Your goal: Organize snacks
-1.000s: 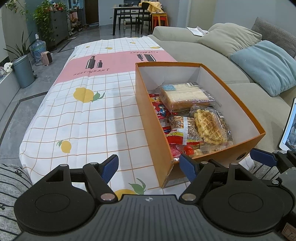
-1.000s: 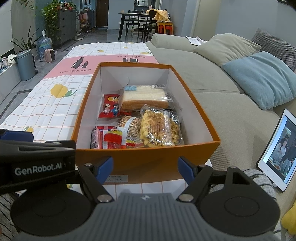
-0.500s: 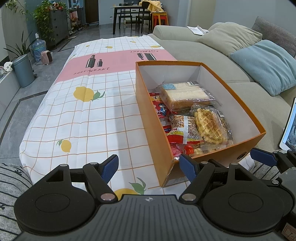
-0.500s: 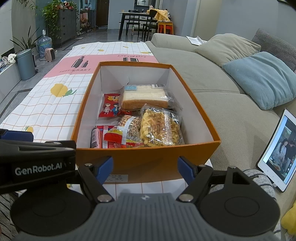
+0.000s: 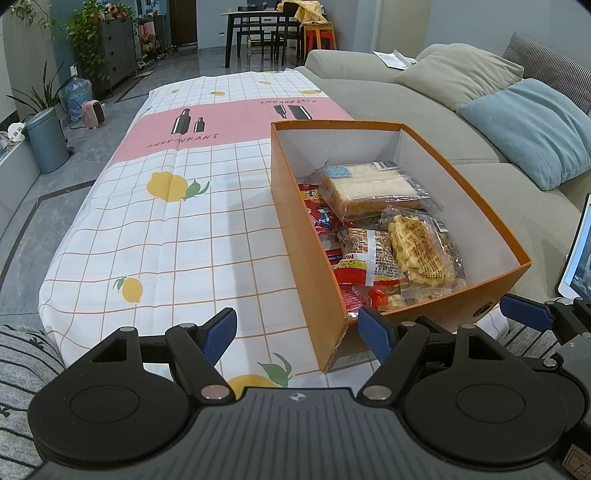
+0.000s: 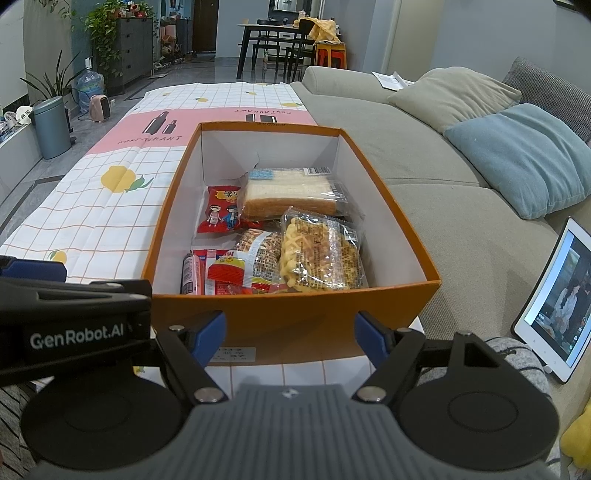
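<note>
An orange cardboard box (image 6: 280, 321) (image 5: 306, 236) stands on the checked tablecloth (image 5: 166, 236). Inside lie several wrapped snacks: a bread sandwich pack (image 6: 291, 194) (image 5: 369, 184), a yellow noodle-snack bag (image 6: 317, 251) (image 5: 417, 247), a red packet with cartoon children (image 6: 219, 214) and a brown-and-red wafer pack (image 6: 243, 266). My right gripper (image 6: 290, 336) hangs open just before the box's near wall, nothing between its fingers. My left gripper (image 5: 297, 328) is open too, by the box's near left corner, holding nothing. Its body shows at the left of the right wrist view.
A grey sofa (image 6: 424, 155) with beige and blue cushions (image 6: 521, 155) runs along the right. A tablet (image 6: 557, 299) leans at the lower right. Beyond the table are a bin (image 5: 46, 140), plants, a dresser and a dining table (image 5: 266, 26).
</note>
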A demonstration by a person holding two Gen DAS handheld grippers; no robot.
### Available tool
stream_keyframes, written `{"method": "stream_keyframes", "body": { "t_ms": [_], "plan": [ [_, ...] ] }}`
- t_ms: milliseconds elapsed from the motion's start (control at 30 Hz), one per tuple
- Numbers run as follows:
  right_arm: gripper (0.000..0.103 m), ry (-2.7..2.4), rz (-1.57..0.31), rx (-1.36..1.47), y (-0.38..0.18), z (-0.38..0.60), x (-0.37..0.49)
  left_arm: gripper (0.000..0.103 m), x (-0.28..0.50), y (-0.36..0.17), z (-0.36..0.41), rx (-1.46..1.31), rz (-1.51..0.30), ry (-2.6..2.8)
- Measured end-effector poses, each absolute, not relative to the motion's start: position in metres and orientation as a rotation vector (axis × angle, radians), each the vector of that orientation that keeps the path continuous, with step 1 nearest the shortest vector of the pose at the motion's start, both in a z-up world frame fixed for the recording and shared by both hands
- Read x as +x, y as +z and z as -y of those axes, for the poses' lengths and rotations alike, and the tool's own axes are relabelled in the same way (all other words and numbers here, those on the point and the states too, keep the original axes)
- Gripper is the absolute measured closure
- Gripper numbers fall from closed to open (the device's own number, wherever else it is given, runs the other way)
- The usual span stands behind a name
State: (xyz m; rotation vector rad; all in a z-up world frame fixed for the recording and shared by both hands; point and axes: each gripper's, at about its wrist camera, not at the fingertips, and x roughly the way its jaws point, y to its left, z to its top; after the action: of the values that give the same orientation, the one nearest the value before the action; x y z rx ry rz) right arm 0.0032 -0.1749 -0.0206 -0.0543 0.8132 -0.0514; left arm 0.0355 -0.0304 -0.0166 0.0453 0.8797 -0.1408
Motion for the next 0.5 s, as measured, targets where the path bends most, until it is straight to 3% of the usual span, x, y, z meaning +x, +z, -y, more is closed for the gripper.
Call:
{"method": "stream_keyframes", "body": {
  "t_ms": [500],
  "plan": [
    [0.028, -0.050, -0.816, -0.058, -0.0218, 0.1748, 0.0035, 0.015, 0.0354, -0.0177, 0.0295, 0.046, -0.884, -0.140]
  ]
}}
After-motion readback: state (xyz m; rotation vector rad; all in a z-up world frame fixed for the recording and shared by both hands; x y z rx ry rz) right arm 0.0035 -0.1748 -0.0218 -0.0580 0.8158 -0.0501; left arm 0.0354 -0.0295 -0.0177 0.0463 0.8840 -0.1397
